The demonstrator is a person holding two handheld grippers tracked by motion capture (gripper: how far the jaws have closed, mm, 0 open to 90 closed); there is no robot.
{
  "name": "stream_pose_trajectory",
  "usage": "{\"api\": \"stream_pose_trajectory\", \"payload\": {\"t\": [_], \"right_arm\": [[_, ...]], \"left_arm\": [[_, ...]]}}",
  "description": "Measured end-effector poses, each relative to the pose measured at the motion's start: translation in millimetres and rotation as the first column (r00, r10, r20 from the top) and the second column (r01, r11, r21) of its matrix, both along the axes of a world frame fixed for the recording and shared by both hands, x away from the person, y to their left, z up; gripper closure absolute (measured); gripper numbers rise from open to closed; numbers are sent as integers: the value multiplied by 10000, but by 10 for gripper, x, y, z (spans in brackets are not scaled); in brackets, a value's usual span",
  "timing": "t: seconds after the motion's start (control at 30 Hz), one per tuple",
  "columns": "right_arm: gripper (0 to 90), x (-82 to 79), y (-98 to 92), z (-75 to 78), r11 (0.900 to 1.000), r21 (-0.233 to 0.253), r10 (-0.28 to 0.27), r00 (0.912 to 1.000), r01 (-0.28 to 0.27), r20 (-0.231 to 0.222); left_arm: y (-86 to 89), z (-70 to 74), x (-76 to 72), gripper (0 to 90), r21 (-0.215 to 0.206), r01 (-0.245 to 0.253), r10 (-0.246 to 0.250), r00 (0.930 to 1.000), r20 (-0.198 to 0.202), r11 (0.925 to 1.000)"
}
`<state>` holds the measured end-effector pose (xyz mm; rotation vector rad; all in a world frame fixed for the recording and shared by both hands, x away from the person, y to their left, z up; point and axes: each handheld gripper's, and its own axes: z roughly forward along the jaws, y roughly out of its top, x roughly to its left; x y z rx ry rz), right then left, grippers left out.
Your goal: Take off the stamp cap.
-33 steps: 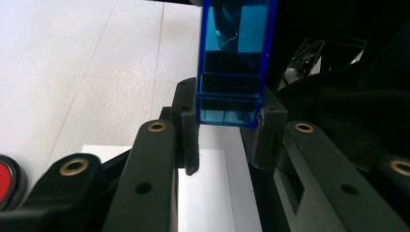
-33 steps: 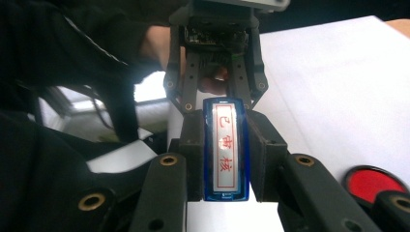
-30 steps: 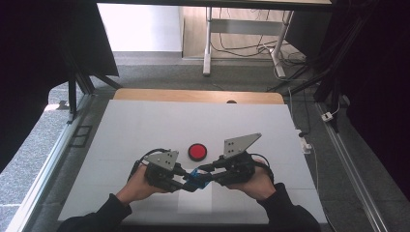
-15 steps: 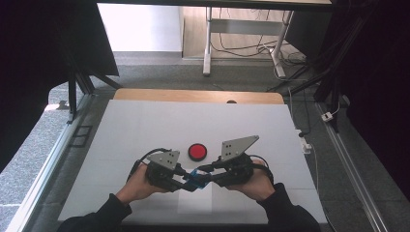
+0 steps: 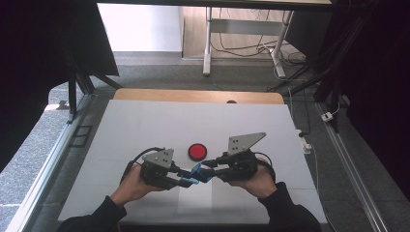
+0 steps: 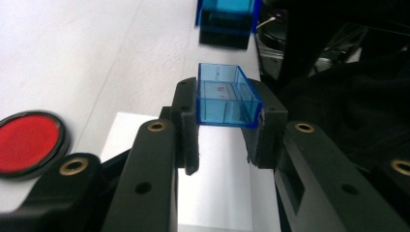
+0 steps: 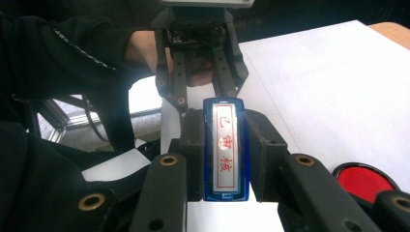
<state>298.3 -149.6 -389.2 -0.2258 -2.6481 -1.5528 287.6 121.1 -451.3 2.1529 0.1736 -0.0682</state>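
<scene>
A person seated at a white table (image 5: pixel 145 125) is working two hand-held black grippers toward each other just above its near edge. The left gripper (image 6: pixel 221 121) is clamping a clear blue plastic cap (image 6: pixel 225 96), an open-mouthed rectangular shell, with its jaws pressed flat on the two narrow side walls so the open mouth faces outward. The right gripper (image 7: pixel 226 154) is gripping a blue rectangular stamp body (image 7: pixel 226 150) by its long sides, its white face with red printed characters turned up toward the camera riding on that gripper. In the high view both pieces are meeting as one blue patch (image 5: pixel 197 173) between the two sets of jaws, held off the tabletop; whether cap and body are already touching cannot be told. Judging by the facing mouth and matching outline, the two halves are being lined up either to seat together or to come apart, and side grips are leaving the mating ends free. A round red pad in a black rim (image 5: pixel 197 151) is lying on the table just beyond the grippers, apart from them, likely the ink for the stamp. Counted: two grippers, two hands, one cap, one stamp body, one red pad. A pale sheet (image 5: pixel 196 198) is lying under the working spot.
</scene>
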Motion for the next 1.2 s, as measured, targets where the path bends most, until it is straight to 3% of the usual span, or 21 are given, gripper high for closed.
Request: {"api": "stream_pose_trajectory", "payload": {"t": [0.2,0.47,0.73,0.9,1.07,1.2], "right_arm": [[714,10,-35,13,9994,105,-319,9992,317,241],[714,14,-64,19,9984,62,-560,9978,558,342],[714,15,-75,16,9968,23,-799,9956,799,498],[714,16,-71,7,9953,-112,-958,9940,965,521],[714,12,-67,-2,9945,-198,-1010,9925,1026,685],[714,15,-65,-11,9937,-207,-1085,9910,1104,787]], "left_arm": [[106,45,-36,685,126,-941,942,9955,-108,9955],[270,113,-136,686,436,-2191,2198,9754,-142,9747],[488,112,-235,686,285,-3142,3154,9474,-548,9489],[591,100,-346,687,475,-3763,3785,9242,-509,9253],[711,101,-453,686,378,-4275,4291,9014,-578,9032],[815,89,-544,686,410,-4710,4727,8797,-515,8812]]}}
